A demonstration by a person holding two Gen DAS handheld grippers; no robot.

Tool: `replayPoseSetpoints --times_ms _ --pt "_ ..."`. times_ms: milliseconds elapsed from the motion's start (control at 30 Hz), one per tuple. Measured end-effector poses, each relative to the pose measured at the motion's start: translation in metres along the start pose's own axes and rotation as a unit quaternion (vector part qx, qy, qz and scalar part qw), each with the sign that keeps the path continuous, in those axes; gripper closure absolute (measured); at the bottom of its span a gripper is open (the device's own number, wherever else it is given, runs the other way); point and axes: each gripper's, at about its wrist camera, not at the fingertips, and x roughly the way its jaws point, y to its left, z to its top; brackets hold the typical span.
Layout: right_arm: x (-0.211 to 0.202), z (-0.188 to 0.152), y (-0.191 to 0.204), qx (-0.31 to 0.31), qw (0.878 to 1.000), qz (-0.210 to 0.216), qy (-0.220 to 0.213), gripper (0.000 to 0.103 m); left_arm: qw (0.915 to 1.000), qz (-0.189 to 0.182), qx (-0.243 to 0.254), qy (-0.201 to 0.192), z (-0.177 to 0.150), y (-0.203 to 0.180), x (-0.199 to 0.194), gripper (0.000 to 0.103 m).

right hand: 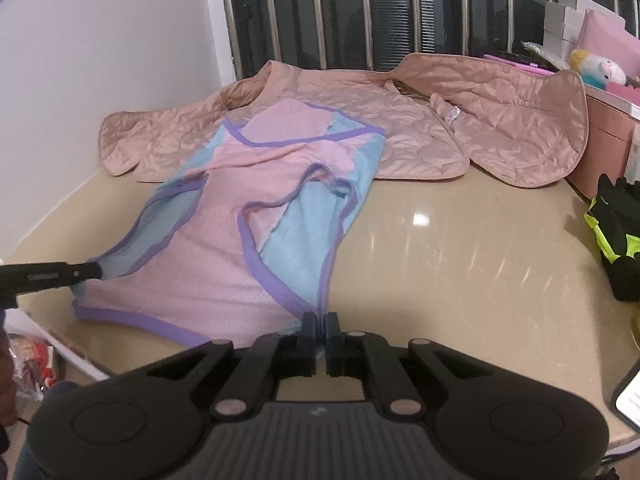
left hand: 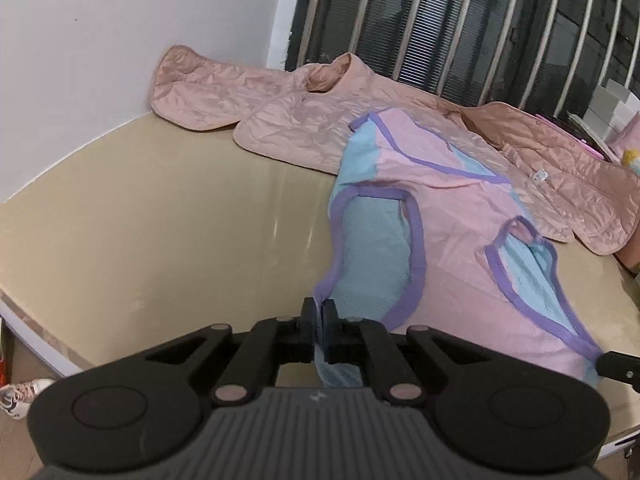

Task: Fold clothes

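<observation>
The left gripper [left hand: 319, 312] and the right gripper [right hand: 320, 326] each pinch a near corner of the pink and blue top [right hand: 208, 264], which lies on the tan table [right hand: 460, 272]. The top's far end rests on the quilted pink jacket [right hand: 500, 132]. Pulling could drag the jacket along, or the thin cloth could slip out.

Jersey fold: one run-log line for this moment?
stage: near corners gripped | left gripper: shut on jersey | right gripper: shut on jersey | jacket: partly under jersey
</observation>
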Motion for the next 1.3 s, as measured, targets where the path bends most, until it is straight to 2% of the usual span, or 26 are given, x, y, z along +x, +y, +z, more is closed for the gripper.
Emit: replayPoseSetpoints --times_ms 100,167,233,300,433,500,633,767,1133,1300 --pt "-0.016 0.002 0.005 -0.009 1.0 -0.008 -0.021 0.089 0.9999 -0.006 -0.011 -0.005 0.002 0.002 -0.007 0.092" --pt "-0.026 0.004 0.005 -0.011 0.999 -0.014 -0.036 0.073 0.9998 -0.006 -0.011 -0.014 0.003 0.0 -0.012 0.07" --pt "-0.032 0.005 0.001 -0.003 0.999 -0.015 -0.05 0.068 0.9998 -0.002 0.0 -0.021 0.006 -0.006 -0.016 0.066" --pt "-0.032 0.006 -0.004 0.008 0.998 -0.014 -0.055 0.068 0.9996 0.002 0.011 -0.027 0.009 -0.013 -0.017 0.061" --pt "-0.021 0.008 -0.013 0.03 0.998 -0.011 -0.046 0.068 0.9988 0.0 0.001 -0.049 0.004 -0.019 -0.024 0.056" --pt "-0.013 0.015 -0.004 0.003 0.999 -0.012 -0.035 0.068 0.9987 -0.008 -0.003 -0.051 -0.001 -0.019 -0.026 0.055" --pt "-0.009 0.029 0.016 -0.031 0.998 -0.01 -0.054 0.067 0.9988 -0.01 0.019 -0.044 -0.004 -0.02 -0.023 0.054" --pt "-0.005 0.029 0.021 -0.008 0.998 -0.013 -0.057 0.065 0.9987 -0.018 0.021 -0.043 -0.003 -0.017 -0.019 0.049" --pt "-0.009 0.019 0.0 0.005 0.998 -0.042 -0.05 0.063 0.9993 -0.02 0.017 -0.026 -0.006 -0.027 -0.006 0.046" --pt "-0.012 0.017 -0.005 0.008 0.998 -0.037 -0.056 0.062 0.9994 -0.016 0.018 -0.026 -0.004 -0.035 -0.006 0.044"
